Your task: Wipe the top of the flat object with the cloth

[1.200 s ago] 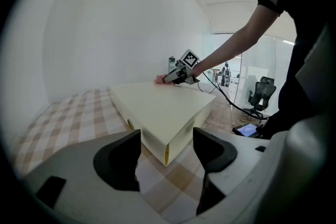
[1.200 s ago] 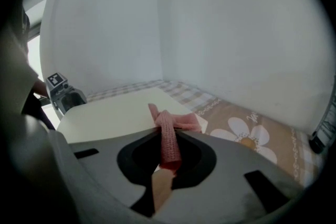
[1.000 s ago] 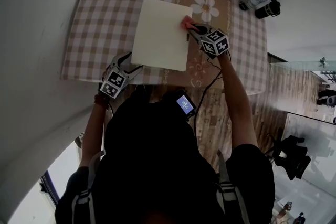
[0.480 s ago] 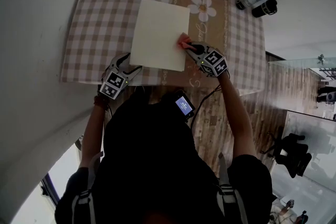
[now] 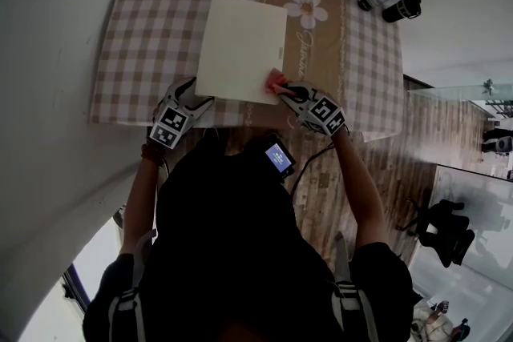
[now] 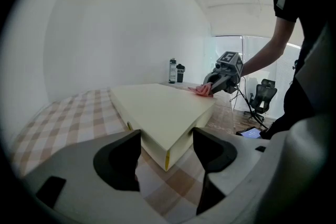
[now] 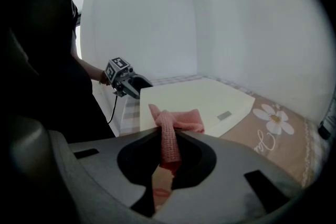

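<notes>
Two hand-held grippers in use. Right hand-held gripper (image 5: 287,90): jaws clamped on the pink cloth (image 5: 275,83), which now sits at the near right corner of the cream flat object (image 5: 240,44). Within the last second it came down the right edge from the far end, so that strip is likely wiped and the rest outstanding. Left hand-held gripper (image 5: 196,102): jaws apart, bracketing the near left corner, nothing gripped. Flat object lies on the checked counter (image 5: 152,20).
</notes>
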Demonstrator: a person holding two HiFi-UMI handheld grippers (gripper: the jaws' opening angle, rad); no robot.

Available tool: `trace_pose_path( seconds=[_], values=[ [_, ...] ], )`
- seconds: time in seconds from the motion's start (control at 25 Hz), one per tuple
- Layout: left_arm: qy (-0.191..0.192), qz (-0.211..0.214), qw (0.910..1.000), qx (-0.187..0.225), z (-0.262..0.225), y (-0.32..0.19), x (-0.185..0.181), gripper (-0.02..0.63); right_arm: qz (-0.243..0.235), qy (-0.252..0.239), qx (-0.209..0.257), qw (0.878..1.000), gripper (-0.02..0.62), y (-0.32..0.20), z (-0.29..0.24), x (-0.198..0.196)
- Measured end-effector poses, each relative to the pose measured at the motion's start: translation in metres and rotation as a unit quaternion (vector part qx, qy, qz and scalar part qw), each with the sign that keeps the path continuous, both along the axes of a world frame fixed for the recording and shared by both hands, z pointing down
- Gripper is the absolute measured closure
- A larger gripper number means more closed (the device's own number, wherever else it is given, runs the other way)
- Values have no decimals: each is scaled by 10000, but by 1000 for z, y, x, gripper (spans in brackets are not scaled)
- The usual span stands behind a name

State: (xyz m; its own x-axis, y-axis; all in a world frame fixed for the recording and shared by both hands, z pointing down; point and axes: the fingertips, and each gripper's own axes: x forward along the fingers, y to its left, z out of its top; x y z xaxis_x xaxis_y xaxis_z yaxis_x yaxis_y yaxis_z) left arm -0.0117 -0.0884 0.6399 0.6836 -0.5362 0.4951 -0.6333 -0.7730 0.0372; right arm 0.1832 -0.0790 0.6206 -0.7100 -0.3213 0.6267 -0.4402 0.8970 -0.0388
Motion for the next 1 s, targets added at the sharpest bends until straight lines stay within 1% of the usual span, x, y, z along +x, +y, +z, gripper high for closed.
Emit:
trace_pose_path(
  seconds=[0.08, 0.16, 0.24, 0.32, 0.36, 0.44, 0.48, 0.52, 0.56, 0.6, 0.68, 0.76, 0.8, 0.84, 0.88, 0.96, 1.0],
  values=[
    [53, -20, 10000, -9, 0, 1, 0, 281, -64, -61, -36, 10000, 572, 10, -1, -2],
    [36, 14, 10000, -3, -1, 6, -1, 281, -109, -251, -132, 9995, 571, 24, -5, -7],
    [-16, 63, 10000, 52, -6, 14, -6, 281, 93, -614, -146, 9980, 571, 33, -15, -9],
    [13, 51, 9998, 183, -17, 19, -13, 281, 592, -1236, 127, 9905, 569, 30, -39, -13],
    [121, -11, 9996, 269, -24, 19, -16, 281, 862, -1517, 374, 9839, 569, 25, -55, -18],
    [427, -255, 9977, 464, -50, 15, -22, 282, 1298, -1842, 944, 9697, 569, 13, -83, -30],
    [525, -406, 9960, 596, -68, 10, -25, 301, 1436, -1927, 1242, 9627, 569, 8, -97, -40],
    [613, -579, 9936, 751, -86, 5, -27, 341, 1530, -1979, 1536, 9559, 569, 3, -111, -52],
    [715, -778, 9902, 914, -100, -1, -29, 399, 1620, -2006, 1790, 9495, 569, -1, -124, -64],
    [819, -992, 9859, 1068, -112, -7, -31, 435, 1727, -2040, 1976, 9431, 569, -5, -134, -76],
    [952, -1459, 9760, 1308, -125, -17, -36, 479, 1965, -2186, 2161, 9311, 571, -11, -151, -97],
    [981, -1993, 9635, 1493, -133, -26, -45, 568, 2217, -2237, 2213, 9230, 571, -18, -156, -110],
    [981, -2219, 9579, 1537, -134, -30, -49, 602, 2361, -2196, 2201, 9206, 572, -21, -154, -114],
    [980, -2371, 9542, 1538, -134, -32, -51, 604, 2497, -2152, 2183, 9185, 572, -25, -151, -118],
    [977, -2440, 9529, 1517, -133, -34, -52, 604, 2597, -2127, 2187, 9162, 574, -29, -149, -121],
    [959, -2412, 9540, 1502, -131, -35, -50, 604, 2667, -2090, 2261, 9133, 574, -33, -148, -128],
    [951, -2380, 9547, 1511, -130, -36, -49, 604, 2661, -2058, 2278, 9138, 574, -34, -147, -131]
  ],
)
